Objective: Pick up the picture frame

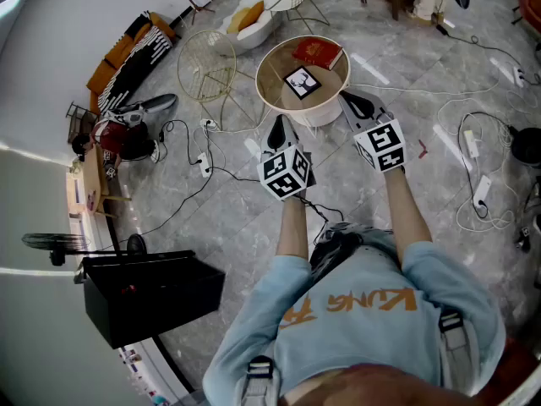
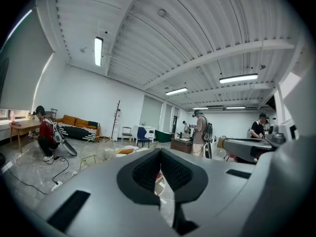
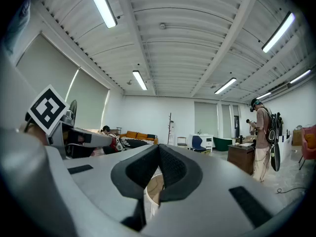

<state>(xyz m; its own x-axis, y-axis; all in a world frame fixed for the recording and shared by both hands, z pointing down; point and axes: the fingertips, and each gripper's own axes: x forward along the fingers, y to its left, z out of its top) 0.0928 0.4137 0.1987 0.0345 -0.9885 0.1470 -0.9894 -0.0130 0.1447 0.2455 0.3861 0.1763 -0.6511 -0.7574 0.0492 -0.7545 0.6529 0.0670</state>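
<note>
**Blue-shirted person before a round table, both grippers closed and empty**

Light-blue shirt fills the lower head view, with both forearms reaching forward. Left gripper and right gripper are held about level just short of the round table. Each gripper's own view shows its jaws pressed together with nothing between them. The picture frame lies flat near the table's near edge, untouched. A red book lies by the far edge.
</note>
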